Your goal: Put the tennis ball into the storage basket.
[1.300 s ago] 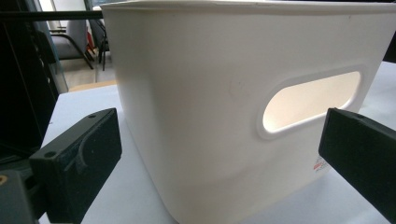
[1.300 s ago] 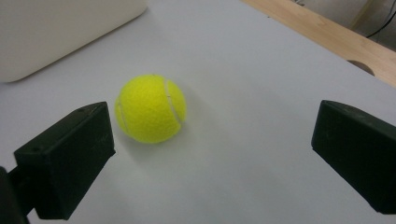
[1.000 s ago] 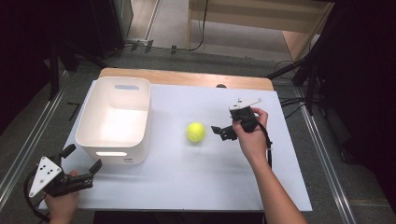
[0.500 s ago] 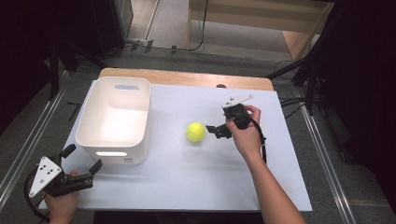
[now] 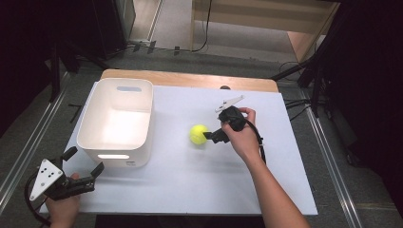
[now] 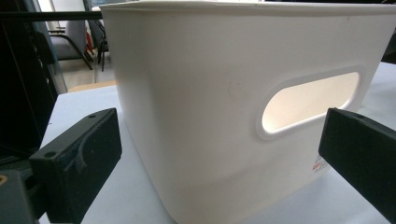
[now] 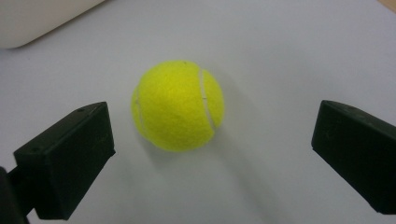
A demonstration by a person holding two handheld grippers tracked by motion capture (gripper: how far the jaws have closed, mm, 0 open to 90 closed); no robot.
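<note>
**Tennis ball lined up for a pinch, bin beside it stands empty**

At the left, the left gripper point(image 5: 81, 178) rests by the near left corner of the desk point(image 5: 199, 190), its fingers point(image 6: 77, 161) spread wide and closed on nothing. They point at the near end wall of the white bin point(image 5: 116, 121), just short of its oval handle slot point(image 6: 310, 105).

The bin is an open-topped plastic tub with stiff, smooth walls. From above its floor looks bare; nothing lies in it.

To the right of the bin, apart from its wall, the tennis ball point(image 5: 198, 134) sits on the bare desk. It is likely light, with a felt skin that grips well and a body that gives a little under pressure, so it should neither slip nor break. Being round, it may roll if nudged from one side. The best hold is probably across its widest part, one finger on each flank.

The right gripper point(image 5: 211, 136) is just beside the ball, on its right. Its fingers point(image 7: 65, 161) are wide apart, flanking the ball point(image 7: 177, 105) without touching it.
</note>
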